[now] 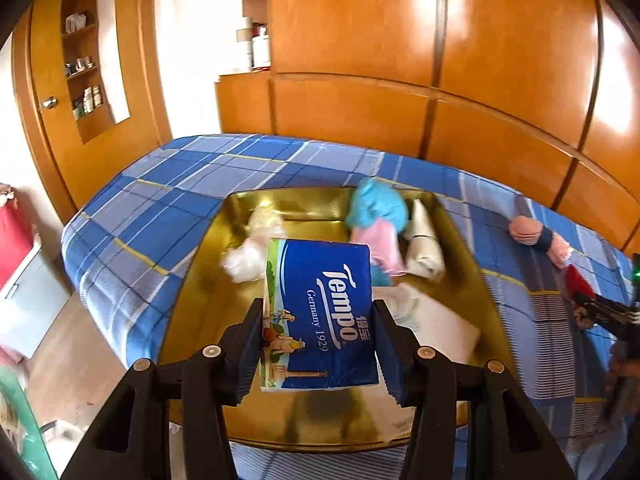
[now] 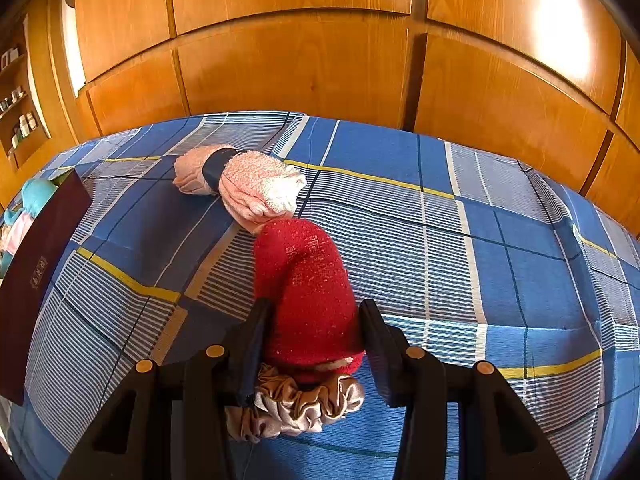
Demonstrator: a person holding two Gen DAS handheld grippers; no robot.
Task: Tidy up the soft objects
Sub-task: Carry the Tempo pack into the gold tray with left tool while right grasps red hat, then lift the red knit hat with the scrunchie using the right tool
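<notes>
My left gripper [image 1: 318, 312] is shut on a blue Tempo tissue pack [image 1: 320, 312] and holds it over the gold-lined box [image 1: 192, 280] on the bed. In the box lie a turquoise cloth [image 1: 376, 200], a pink cloth [image 1: 380, 244], a white roll [image 1: 424, 240] and a clear plastic bag [image 1: 252, 248]. My right gripper [image 2: 314, 312] has its fingers on both sides of a red rolled towel [image 2: 308, 288] lying on the bed; a beige satin scrunchie [image 2: 296, 404] lies under it. A pink rolled towel [image 2: 244, 184] with a dark band lies beyond.
The bed has a blue plaid sheet [image 2: 500, 240]. Wooden wardrobe panels [image 2: 320, 60] stand behind it. The box's dark outer wall [image 2: 36, 272] shows at left in the right wrist view. A door and shelf niche [image 1: 88, 60] are at far left.
</notes>
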